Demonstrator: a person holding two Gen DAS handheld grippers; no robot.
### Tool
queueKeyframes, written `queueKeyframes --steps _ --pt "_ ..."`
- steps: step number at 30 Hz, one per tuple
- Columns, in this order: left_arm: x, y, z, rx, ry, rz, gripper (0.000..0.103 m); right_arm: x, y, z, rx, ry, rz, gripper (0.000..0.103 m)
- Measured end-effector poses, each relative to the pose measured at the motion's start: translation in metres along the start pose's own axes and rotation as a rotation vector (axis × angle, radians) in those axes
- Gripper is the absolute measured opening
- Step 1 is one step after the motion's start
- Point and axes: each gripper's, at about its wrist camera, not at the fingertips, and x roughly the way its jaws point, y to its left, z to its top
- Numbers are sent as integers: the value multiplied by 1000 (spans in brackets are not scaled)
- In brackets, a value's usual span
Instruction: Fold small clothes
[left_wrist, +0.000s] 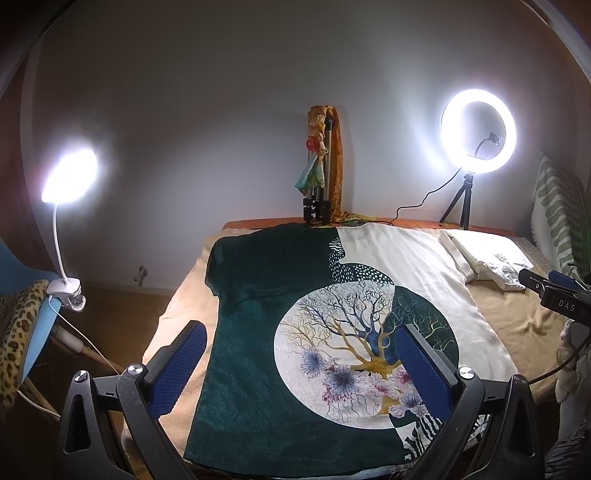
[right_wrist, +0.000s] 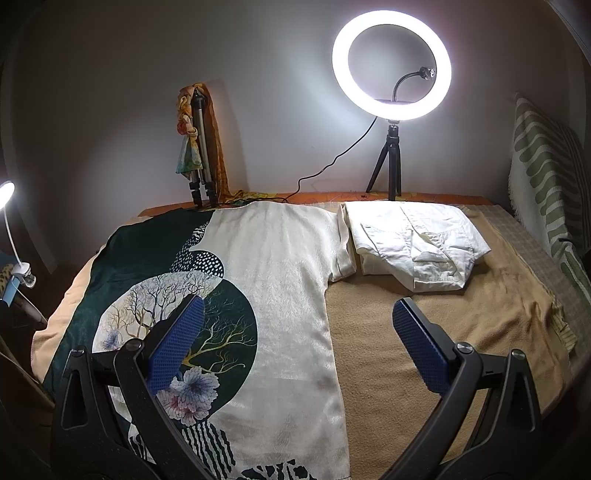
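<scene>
A dark green and cream T-shirt with a tree print in a white circle lies spread flat on the tan blanket; it also shows in the right wrist view. My left gripper is open and empty, hovering above the shirt's lower half. My right gripper is open and empty, above the shirt's cream right edge and the blanket. The right gripper's body shows at the right edge of the left wrist view. A folded white garment lies at the back right, beside the shirt's sleeve.
A lit ring light on a tripod and a folded tripod draped with cloth stand at the table's back edge. A clip lamp shines at the left on a blue chair. A striped cushion is at the right. The tan blanket covers the table.
</scene>
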Motion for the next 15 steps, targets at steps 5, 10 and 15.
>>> queueKeyframes --steps 5,10,15 --pt "0 0 0 1 -2 2 103 0 0 0 0 1 0 103" --pt "0 2 1 0 -3 9 103 0 0 0 0 1 1 103" --pt "0 3 1 0 -3 11 103 0 0 -1 1 0 1 103"
